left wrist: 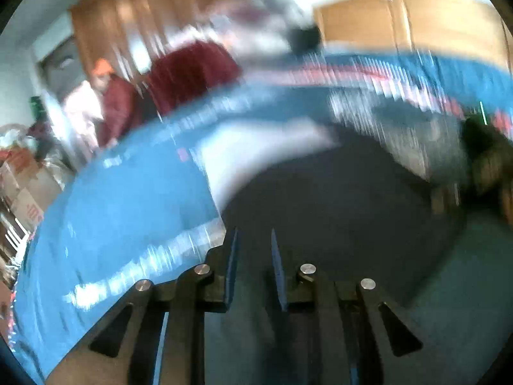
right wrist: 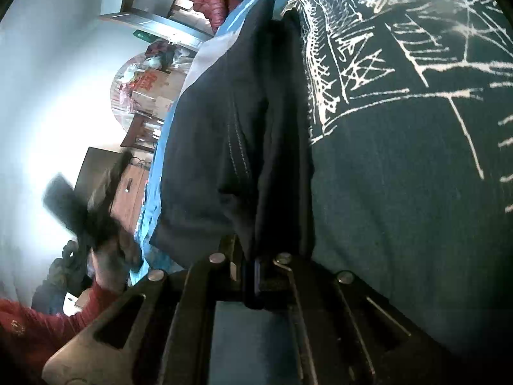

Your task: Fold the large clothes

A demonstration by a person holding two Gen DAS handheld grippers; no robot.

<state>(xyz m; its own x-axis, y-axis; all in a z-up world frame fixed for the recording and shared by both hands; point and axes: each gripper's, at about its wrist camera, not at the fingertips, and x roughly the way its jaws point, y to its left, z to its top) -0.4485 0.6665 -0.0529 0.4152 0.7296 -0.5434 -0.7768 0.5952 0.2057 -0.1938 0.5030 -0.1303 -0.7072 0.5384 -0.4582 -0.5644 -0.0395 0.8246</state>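
Observation:
A dark T-shirt (right wrist: 400, 192) with a white line print lies on a blue bed sheet (right wrist: 154, 173). My right gripper (right wrist: 253, 256) is shut on a folded bunch of its dark cloth, and a stitched sleeve (right wrist: 224, 128) drapes from the fold. The left wrist view is heavily blurred. In it my left gripper (left wrist: 254, 234) stands open just above the dark T-shirt (left wrist: 336, 199), with nothing between its blue pads (left wrist: 231, 256), and the blue sheet (left wrist: 128, 208) lies to its left. From the right wrist, the left gripper (right wrist: 64, 199) is a blur off the bed's edge, in a red-sleeved hand.
Beyond the bed lie a dark red padded jacket (left wrist: 189, 73) and wooden wardrobe doors (left wrist: 416, 19). Cardboard boxes (right wrist: 150, 89) and a low wooden cabinet (right wrist: 128, 192) stand beside the bed's edge. A pale wall (right wrist: 48, 80) fills the left side.

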